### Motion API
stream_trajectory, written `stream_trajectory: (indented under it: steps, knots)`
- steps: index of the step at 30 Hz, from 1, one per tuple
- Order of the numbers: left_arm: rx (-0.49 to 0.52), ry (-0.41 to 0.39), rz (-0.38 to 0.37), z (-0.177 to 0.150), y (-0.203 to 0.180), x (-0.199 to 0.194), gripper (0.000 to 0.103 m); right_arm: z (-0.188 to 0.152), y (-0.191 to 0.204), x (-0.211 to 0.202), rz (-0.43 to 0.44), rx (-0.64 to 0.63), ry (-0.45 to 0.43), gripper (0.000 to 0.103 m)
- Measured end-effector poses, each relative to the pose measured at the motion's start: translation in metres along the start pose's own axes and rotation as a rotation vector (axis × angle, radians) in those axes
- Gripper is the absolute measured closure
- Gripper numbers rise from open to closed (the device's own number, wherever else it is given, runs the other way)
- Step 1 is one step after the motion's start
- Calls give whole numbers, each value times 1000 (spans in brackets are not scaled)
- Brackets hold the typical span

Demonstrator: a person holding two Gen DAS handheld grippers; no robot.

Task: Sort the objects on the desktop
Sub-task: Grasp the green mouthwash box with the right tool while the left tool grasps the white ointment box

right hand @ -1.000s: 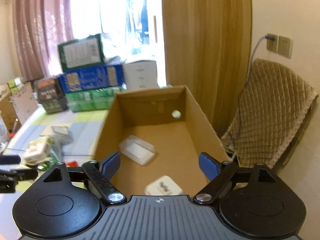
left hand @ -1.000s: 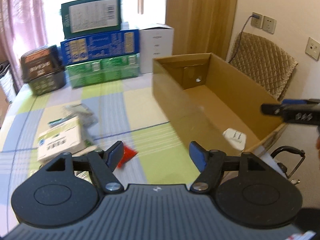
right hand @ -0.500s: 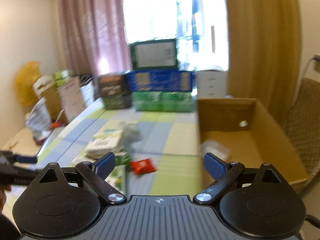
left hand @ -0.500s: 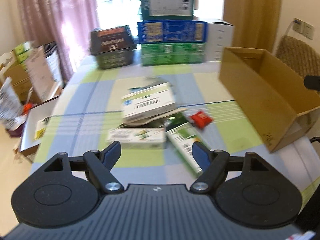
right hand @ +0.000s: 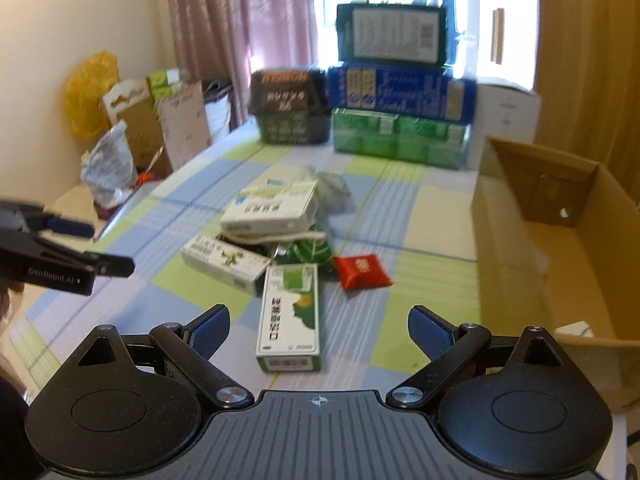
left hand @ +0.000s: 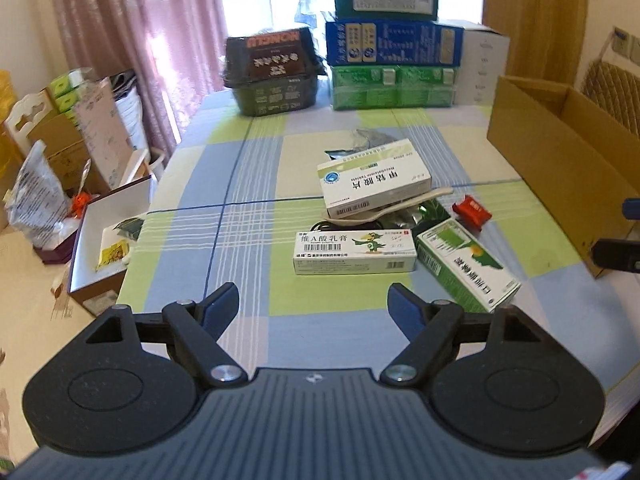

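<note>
I count three medicine cartons in the heap on the checked tablecloth [left hand: 248, 184]: the large white-and-green carton [left hand: 374, 182] on top at the back, the long carton with the cartoon bird [left hand: 354, 252] in front of it, and the green-and-white carton [left hand: 466, 266] lying at an angle to its right. One pale plastic spoon [left hand: 384, 212] pokes out from under the large carton, one red sachet [left hand: 472, 210] lies to the right of the heap, and one crumpled clear wrapper [right hand: 330, 188] sits behind it. One open cardboard box [right hand: 560, 240] stands along the right edge of the table, a white item [right hand: 576, 328] just visible in its near corner.

My left gripper [left hand: 314, 304] hangs over bare cloth in front of the bird carton, and its jaws have just been spreading with nothing between them. My right gripper [right hand: 318, 326] is released too, jaws lately widening; the green-and-white carton lies below the gap, untouched.

A second ago both cameras looked into the cardboard box; now both face the heap, and the box has slid off to the right.

At the table's far end stand four stacked cartons [left hand: 394, 52] and a dark basket [left hand: 274, 74]. Left of the table an open box [left hand: 108, 236] and bags [left hand: 34, 200] crowd the floor. Nothing lies between either gripper and the heap.
</note>
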State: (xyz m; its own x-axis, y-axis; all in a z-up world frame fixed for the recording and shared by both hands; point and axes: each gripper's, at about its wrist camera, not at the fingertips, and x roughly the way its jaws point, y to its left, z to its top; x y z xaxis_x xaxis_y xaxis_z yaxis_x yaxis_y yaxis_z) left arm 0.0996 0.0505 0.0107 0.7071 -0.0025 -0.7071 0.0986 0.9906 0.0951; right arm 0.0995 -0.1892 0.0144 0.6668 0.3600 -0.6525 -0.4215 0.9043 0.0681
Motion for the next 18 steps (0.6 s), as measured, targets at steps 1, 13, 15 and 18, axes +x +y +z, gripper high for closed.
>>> stream_trajectory:
  steps: [1,13,15,18]
  knots:
    - [25,5,-11,1,1,5,24,-1,1,6,4,-7,13,10]
    - [545,53,-228,9,-3,82,24,4,10,93,93,-174,259,10]
    - [594,54,-253,16,-1,95,24,8,11,105,110,-198,297,12]
    - [677,57,-293,26,-1,112,25,13,11,120,142,-225,354,17]
